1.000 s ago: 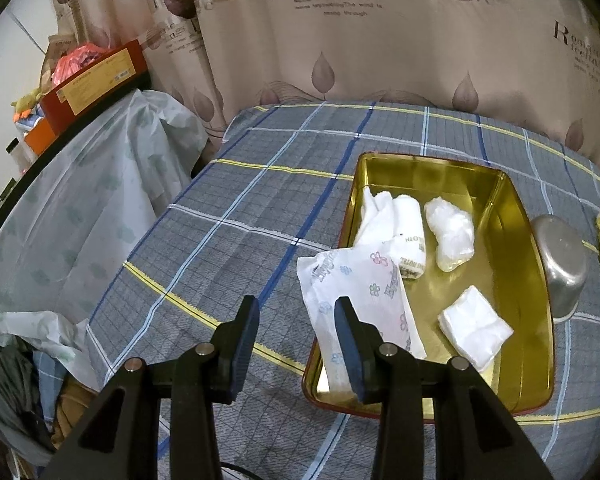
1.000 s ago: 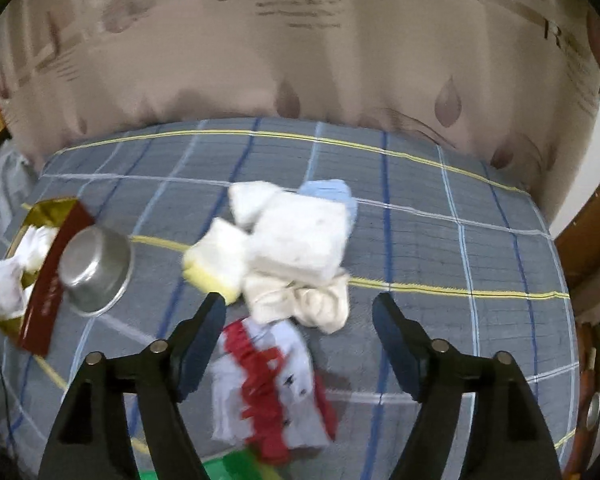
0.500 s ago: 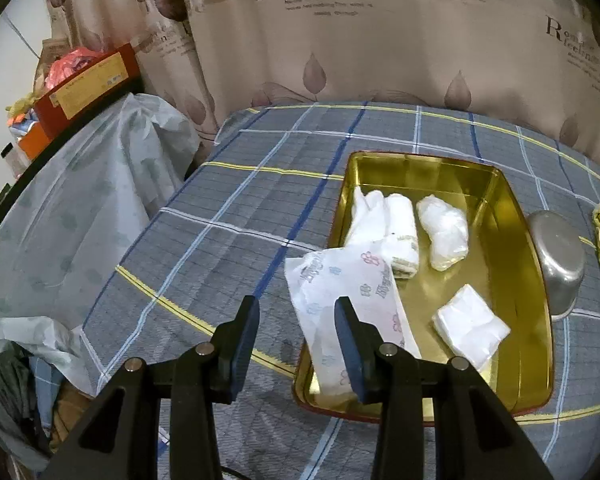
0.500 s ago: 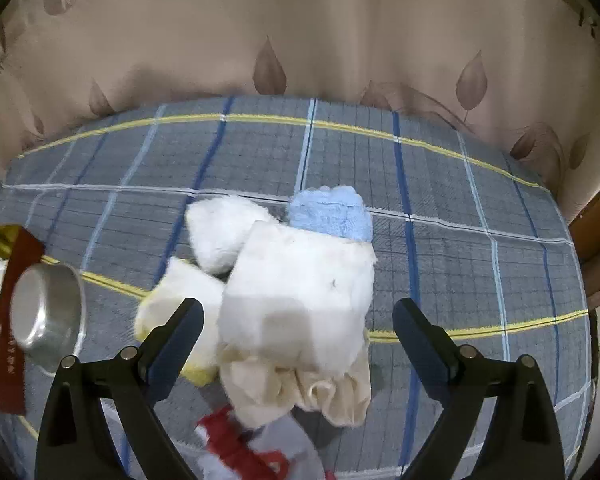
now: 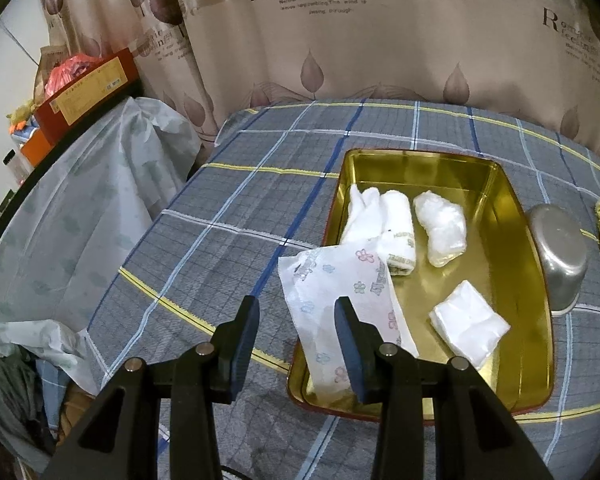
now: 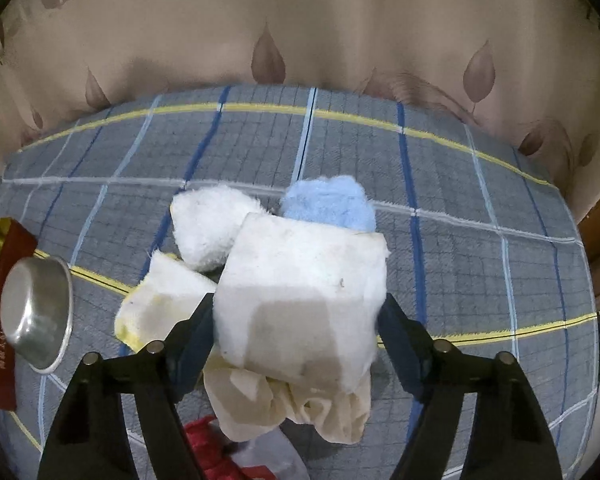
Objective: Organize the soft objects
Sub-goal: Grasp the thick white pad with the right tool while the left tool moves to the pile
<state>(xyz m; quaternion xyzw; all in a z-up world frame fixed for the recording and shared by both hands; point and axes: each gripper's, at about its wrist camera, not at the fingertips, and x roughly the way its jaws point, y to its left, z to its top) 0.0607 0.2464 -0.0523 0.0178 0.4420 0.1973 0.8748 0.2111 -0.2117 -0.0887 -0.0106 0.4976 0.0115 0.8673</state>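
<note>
Under both your grippers lies a grey checked cloth (image 5: 236, 216) with blue and yellow lines, spread over a soft surface; behind it hangs a beige curtain (image 5: 340, 40) printed with leaves and lettering. To the left, a pale plastic sheet (image 5: 84, 216) drapes over something bulky, with a red box (image 5: 84, 92) further back.

Your left gripper (image 5: 296, 344) hangs with its jaws partly apart and nothing between them, just before the near corner of the gold tray (image 5: 536, 300). A floral-printed packet (image 5: 340, 300) droops over the tray's near left rim, beside your right fingertip. Inside the tray lie a folded white pad (image 5: 468, 326), a rolled white towel (image 5: 396, 236) and a crumpled white bundle (image 5: 440, 228). A metal bowl (image 5: 560, 260) sits overturned against the tray's right wall.

Your right gripper (image 6: 296, 332) is closing around the folded white cloth (image 6: 300, 292), which fills the gap between the pads; both pads look to be touching its sides. It rests on a cream rag (image 6: 284, 404), with a yellow-edged sponge (image 6: 160, 304) just left, a white fluffy roll (image 6: 208, 228) and a blue fluffy roll (image 6: 328, 204) beyond.
</note>
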